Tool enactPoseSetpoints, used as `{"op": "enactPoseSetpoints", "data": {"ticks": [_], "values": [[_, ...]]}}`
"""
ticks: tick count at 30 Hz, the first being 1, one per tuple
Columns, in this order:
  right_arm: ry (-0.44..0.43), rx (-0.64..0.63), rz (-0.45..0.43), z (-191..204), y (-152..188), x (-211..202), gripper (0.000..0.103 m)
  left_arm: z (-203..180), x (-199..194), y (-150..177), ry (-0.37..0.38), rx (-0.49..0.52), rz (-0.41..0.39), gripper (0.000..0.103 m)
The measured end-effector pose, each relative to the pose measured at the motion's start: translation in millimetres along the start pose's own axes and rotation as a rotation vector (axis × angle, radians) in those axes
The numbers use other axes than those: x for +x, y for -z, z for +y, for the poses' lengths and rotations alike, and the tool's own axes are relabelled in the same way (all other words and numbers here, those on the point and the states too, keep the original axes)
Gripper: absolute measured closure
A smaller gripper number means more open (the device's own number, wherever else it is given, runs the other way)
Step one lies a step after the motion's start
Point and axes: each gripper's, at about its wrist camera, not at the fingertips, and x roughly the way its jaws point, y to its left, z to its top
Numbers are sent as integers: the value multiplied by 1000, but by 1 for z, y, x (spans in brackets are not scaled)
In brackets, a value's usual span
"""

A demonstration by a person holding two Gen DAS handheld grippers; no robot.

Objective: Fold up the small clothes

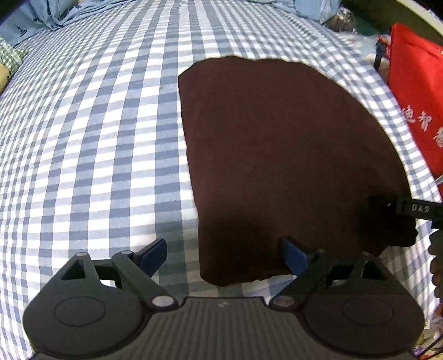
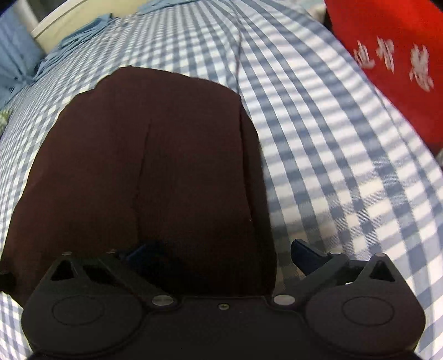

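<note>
A dark maroon garment [image 1: 282, 166] lies flat and folded on the blue-and-white checked bedsheet [image 1: 97, 138]. My left gripper [image 1: 224, 254] is open, its jaws straddling the garment's near left corner just above the cloth. My right gripper [image 2: 221, 257] is open over the garment's [image 2: 155, 166] near right edge; its left finger sits over the cloth and its right finger [image 2: 304, 254] is over the sheet [image 2: 346, 166]. In the left wrist view the right gripper's tip [image 1: 409, 207] shows at the garment's right edge.
A red bag with white characters [image 1: 418, 105] stands at the bed's right side, also in the right wrist view [image 2: 393, 55]. Light blue clothes [image 1: 41, 16] lie bunched at the far left; more blue fabric [image 2: 25, 61] lies near a cream headboard.
</note>
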Motion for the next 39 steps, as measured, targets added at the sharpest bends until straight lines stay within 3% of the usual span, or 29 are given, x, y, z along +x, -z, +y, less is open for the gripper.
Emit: {"op": "enactPoseSetpoints", "data": {"ticks": [21, 39], "values": [[-20, 69, 12, -7, 12, 7, 1, 8, 9, -3, -1, -87, 53, 1], [-30, 100, -5, -8, 20, 4, 1, 13, 17, -5, 11, -157, 75, 0]]}}
